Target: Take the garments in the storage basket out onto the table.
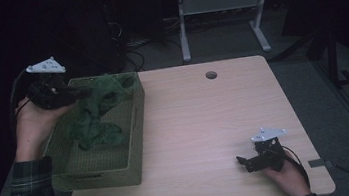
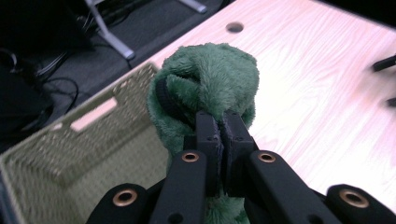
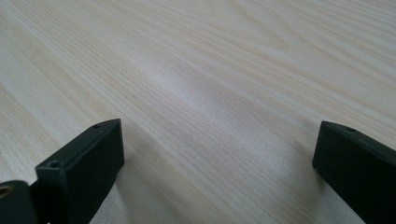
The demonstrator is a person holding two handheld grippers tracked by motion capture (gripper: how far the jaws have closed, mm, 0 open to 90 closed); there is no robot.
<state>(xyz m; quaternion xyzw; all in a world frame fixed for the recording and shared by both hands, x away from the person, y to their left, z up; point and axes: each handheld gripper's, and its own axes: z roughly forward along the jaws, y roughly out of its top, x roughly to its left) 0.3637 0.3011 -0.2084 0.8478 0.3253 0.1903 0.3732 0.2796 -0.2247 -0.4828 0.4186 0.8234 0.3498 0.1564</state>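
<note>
The high view looks down and forward over the whole tabletop (image 1: 205, 119). The left gripper view faces across it; the right gripper view skims it closely.

- A basket (image 1: 98, 173) sits on the left end of the table (image 1: 205, 119), at its front corner.
- The left gripper (image 1: 74, 93) hangs over the basket's far left rim, clamped on a cloth (image 1: 96, 112) that trails down inside.
- The right gripper (image 1: 245, 162) rests low at the table's front right, jaws spread, well apart from the basket.
- A hole (image 1: 211, 75) lies near the table's far edge.
</note>
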